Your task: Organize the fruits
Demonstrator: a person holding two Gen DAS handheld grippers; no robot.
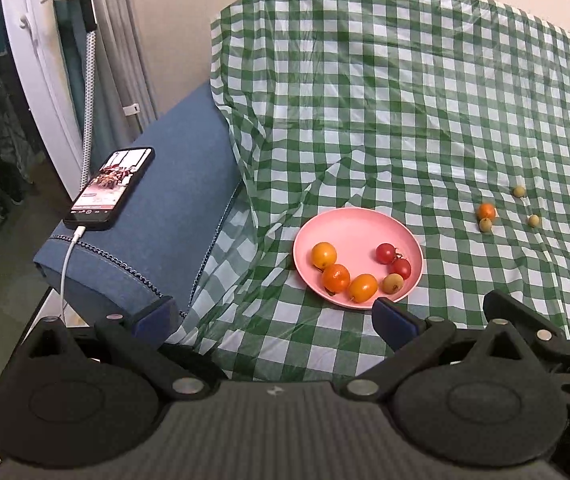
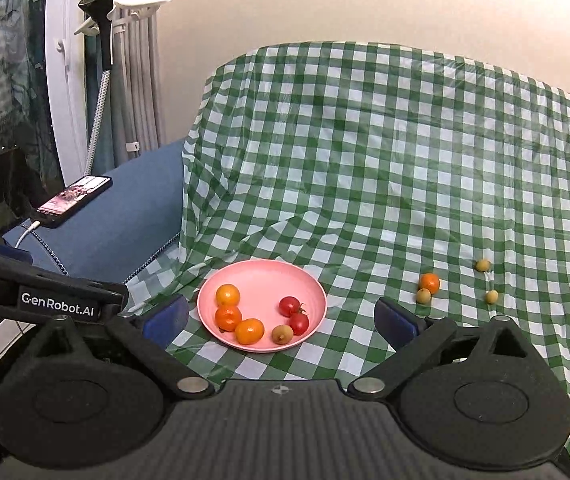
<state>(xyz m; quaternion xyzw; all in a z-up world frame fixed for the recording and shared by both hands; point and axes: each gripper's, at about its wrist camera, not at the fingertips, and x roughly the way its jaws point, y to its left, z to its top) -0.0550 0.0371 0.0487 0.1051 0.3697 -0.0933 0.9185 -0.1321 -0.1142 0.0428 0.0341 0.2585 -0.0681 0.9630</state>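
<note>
A pink plate (image 1: 359, 224) (image 2: 263, 276) sits on the green checked cloth and holds several small fruits: orange ones (image 1: 335, 277) (image 2: 228, 317), two red tomatoes (image 1: 385, 253) (image 2: 289, 306) and a tan one (image 1: 393, 283) (image 2: 282, 334). To its right on the cloth lie a loose orange fruit (image 1: 486, 211) (image 2: 429, 282) and three small tan fruits (image 1: 519, 191) (image 2: 482, 265). My left gripper (image 1: 275, 316) is open and empty, low in front of the plate. My right gripper (image 2: 281, 318) is open and empty, with the plate between its fingers in view.
A blue cushioned armrest (image 1: 157, 216) (image 2: 121, 208) stands left of the cloth with a lit phone (image 1: 111, 188) (image 2: 73, 196) on a charging cable. The other gripper's body (image 2: 37, 296) shows at the left. A wall rises behind the cloth-covered backrest.
</note>
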